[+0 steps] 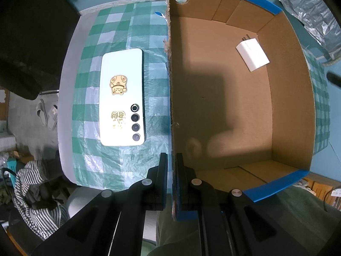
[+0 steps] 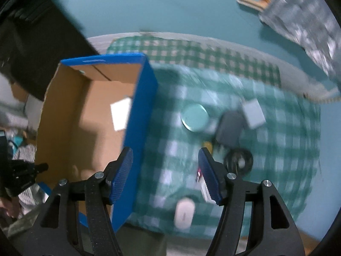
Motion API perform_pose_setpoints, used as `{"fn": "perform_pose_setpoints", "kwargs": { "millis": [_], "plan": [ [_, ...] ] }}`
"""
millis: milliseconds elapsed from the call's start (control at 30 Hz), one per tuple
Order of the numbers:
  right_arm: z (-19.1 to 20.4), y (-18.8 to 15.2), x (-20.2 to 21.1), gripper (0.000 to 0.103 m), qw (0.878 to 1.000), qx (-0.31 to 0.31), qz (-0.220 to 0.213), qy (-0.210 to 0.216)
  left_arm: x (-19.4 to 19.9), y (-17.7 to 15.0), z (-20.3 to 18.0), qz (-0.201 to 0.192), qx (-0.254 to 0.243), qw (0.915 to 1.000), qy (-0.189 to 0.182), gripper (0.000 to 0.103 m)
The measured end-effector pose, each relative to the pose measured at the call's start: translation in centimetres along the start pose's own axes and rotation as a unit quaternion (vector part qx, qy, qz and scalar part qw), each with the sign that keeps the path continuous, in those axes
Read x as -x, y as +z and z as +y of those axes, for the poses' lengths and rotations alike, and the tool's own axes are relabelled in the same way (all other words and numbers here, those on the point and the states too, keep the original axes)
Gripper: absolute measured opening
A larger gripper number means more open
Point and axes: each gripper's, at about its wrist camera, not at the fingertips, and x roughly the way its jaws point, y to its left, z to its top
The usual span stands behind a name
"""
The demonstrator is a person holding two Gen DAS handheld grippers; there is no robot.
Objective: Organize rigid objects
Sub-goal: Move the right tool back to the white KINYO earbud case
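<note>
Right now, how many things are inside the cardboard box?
1: a white charger lying on the floor of the box near its far corner; the near wall may hide something.

Teal floor (image 2: 170,10), green checked tablecloth (image 1: 119,34), dark furniture (image 1: 32,32) left

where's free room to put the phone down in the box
Most of the box floor is bare; only a white charger sits in its far right corner. The cloth right of the box is crowded.
</note>
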Motion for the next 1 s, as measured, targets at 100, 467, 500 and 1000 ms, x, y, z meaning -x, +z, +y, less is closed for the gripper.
{"fn": "perform_pose_setpoints", "kwargs": {
  "millis": [100, 467, 500, 1000],
  "plan": [
    [-1.5, -1.7, -0.9, 0.065, 1.0, -0.02, 0.019, -0.008, -0.1, 0.0, 0.0, 0.001, -0.001, 1.0, 0.0, 0.007],
    [-4.0, -7.0, -3.5, 0.065, 0.998, -0.048, 0.05, -0.008, -0.1, 0.1, -0.1, 0.003, -0.001, 1.0, 0.0, 0.007],
    [-4.0, -7.4, -3.8, 0.065, 0.998, -0.046, 0.05, -0.007, -0.1, 0.1, -0.1, 0.003, -0.002, 1.0, 0.0, 0.007],
    [-4.6, -11.6, -9.2, 0.065, 0.993, -0.053, 0.109, 0.008, -0.1, 0.1, 0.1, 0.005, -0.006, 1.0, -0.002, 0.007]
  ]
}}
